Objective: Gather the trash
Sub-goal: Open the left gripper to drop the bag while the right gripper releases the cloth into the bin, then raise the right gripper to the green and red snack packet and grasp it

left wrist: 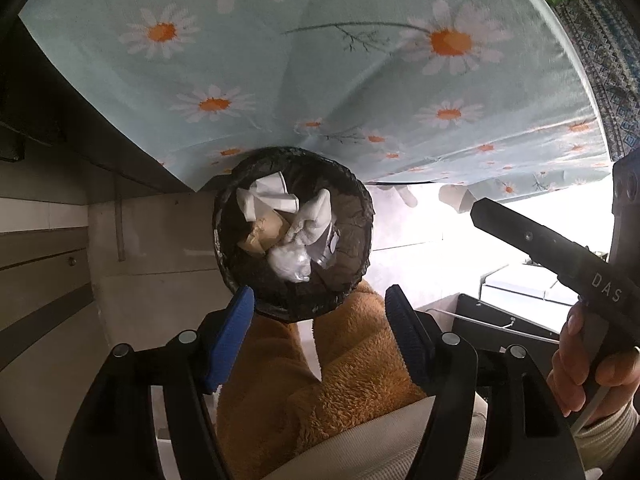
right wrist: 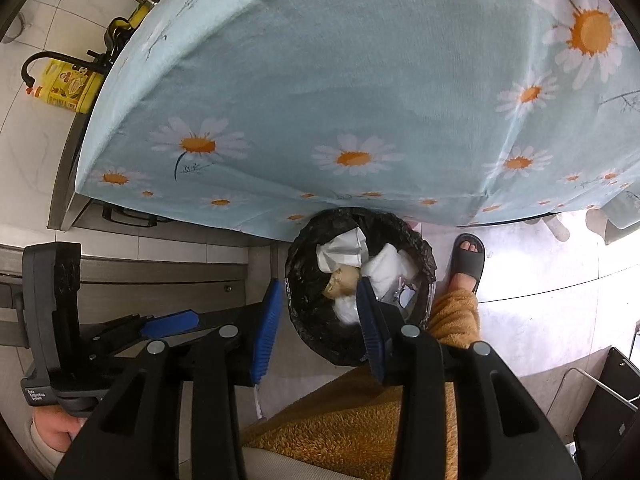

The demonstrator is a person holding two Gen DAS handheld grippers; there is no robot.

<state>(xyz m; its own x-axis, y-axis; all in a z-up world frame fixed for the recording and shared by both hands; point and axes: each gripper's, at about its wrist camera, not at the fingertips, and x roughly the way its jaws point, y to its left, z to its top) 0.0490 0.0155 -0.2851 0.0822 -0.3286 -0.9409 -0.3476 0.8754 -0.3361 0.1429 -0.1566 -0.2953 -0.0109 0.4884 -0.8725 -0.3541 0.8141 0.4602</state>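
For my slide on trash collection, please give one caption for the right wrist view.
Open right gripper above a black-lined trash bin holding crumpled white paper, beside a daisy tablecloth.

Trash bin (left wrist: 294,236) mouth open from above, daisy tablecloth (left wrist: 320,80) overhanging its far rim — orange-clad legs (left wrist: 340,364) crowding the near side.

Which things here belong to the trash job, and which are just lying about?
Job:
- lined trash bin
- crumpled white paper
- brown paper wad
- clear plastic wrap

Lying about:
- daisy tablecloth
- yellow oil bottle
- grey slipper
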